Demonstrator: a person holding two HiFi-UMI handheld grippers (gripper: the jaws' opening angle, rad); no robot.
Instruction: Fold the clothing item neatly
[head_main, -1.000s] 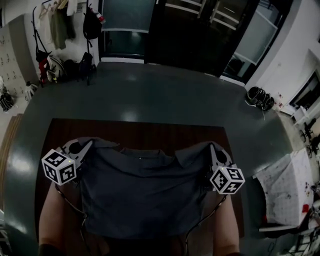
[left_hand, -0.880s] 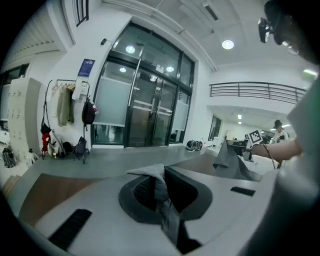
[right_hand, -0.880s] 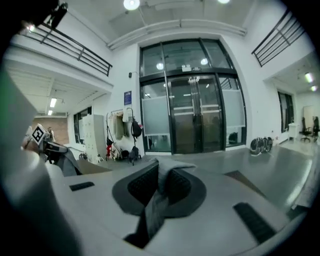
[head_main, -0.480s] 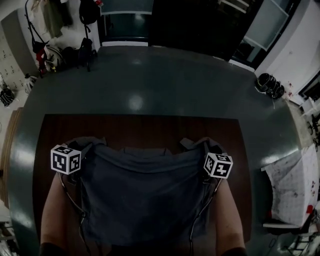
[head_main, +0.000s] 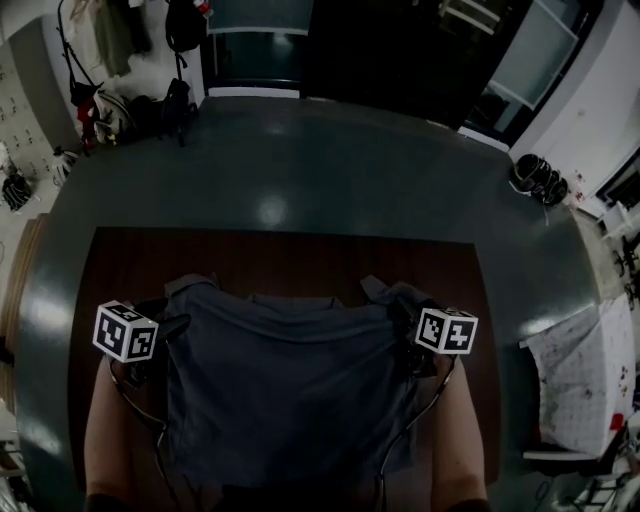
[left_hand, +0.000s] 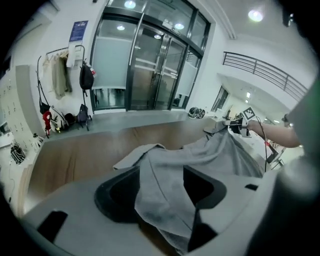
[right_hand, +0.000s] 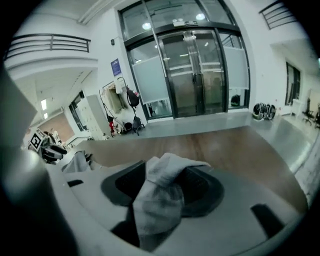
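Observation:
A grey shirt (head_main: 290, 380) lies spread on the brown table (head_main: 290, 260), its lower edge hanging toward me. My left gripper (head_main: 168, 328) sits at the shirt's left shoulder, and my right gripper (head_main: 408, 330) at its right shoulder. In the left gripper view the jaws (left_hand: 160, 186) stand apart with a slack fold of shirt (left_hand: 220, 155) lying between them. The right gripper's jaws (right_hand: 162, 186) are apart too, with a loose bunch of cloth (right_hand: 159, 200) draped between them. Both pairs of jaws have just been opening.
The table's far half is bare wood, with grey floor beyond it. A coat rack with clothes and bags (head_main: 120, 60) stands far left, glass doors (head_main: 400, 50) at the back, shoes (head_main: 540, 175) far right. A white spattered surface (head_main: 585, 370) is beside the table's right edge.
Both grippers have come down toward the table and the shirt's top edge has dropped with them. The shoulders, held up before, now lie on the wood.

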